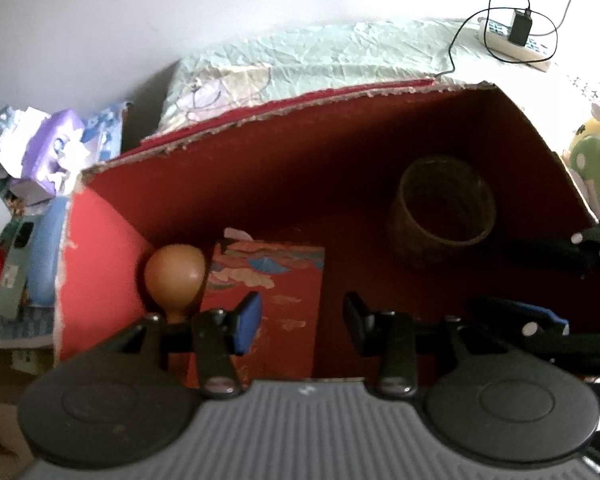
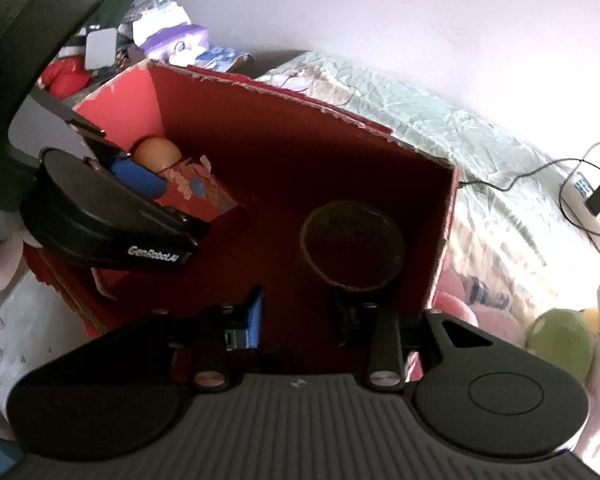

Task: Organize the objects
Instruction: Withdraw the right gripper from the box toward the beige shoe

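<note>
A red cardboard box (image 1: 260, 168) stands open on the bed. Inside at the left are a wooden gourd (image 1: 176, 274) and a red patterned carton (image 1: 276, 300), side by side. A round brown cup (image 1: 446, 212) stands upright at the box's right. My left gripper (image 1: 302, 320) hangs open over the carton's right part, its blue pad in front of the carton and nothing pressed between its fingers. My right gripper (image 2: 300, 316) is open above the box floor, just short of the cup (image 2: 352, 248). Its fingers (image 1: 580, 248) enter the left wrist view from the right.
Pale green bedding (image 1: 320, 56) lies behind the box, with a power strip and charger (image 1: 518, 36) and its cable. Packets and clutter (image 1: 56, 148) are piled to the box's left. Green and pink plush toys (image 2: 560, 344) lie to its right.
</note>
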A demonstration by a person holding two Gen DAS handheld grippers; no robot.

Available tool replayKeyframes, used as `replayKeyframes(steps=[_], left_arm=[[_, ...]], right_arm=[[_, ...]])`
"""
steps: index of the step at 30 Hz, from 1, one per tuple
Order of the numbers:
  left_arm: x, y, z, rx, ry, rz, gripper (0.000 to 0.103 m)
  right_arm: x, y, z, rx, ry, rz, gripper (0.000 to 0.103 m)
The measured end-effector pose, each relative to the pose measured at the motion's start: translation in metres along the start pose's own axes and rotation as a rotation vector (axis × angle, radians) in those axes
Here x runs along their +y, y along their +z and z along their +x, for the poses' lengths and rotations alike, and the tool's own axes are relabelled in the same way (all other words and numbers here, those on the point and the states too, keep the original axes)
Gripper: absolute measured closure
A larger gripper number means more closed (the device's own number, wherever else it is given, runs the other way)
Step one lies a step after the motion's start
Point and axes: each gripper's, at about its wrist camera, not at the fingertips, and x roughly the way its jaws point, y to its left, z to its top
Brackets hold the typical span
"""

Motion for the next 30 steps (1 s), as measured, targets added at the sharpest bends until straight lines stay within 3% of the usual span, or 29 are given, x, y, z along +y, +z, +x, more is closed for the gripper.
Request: replayKeyframes(steps=[7,13,16,30], left_arm=[[0.0,-0.002,-0.022,-0.03,0.061,-0.048,0.06],[0.004,-0.008,-0.051,-0.054,0.124,-0.097,0.059],[0.01,-0.015,-0.064,-0.057,0.118,-0.159,0.059],[-0.002,-0.039,-0.093,-0.026,0.268,-0.228,0.056]], right_arm=[[-0.014,-0.006,-0.026,-0.07,0.051,0.077,0.076],[-0.024,-0.014,-0.052,-0.1,0.218,0.12,0.078],[-0.024,-0.023,-0.061,-0.101,0.291,0.122,0.08],[-0.023,-0.041,-0.079,-0.107,0.41,0.109,0.082]])
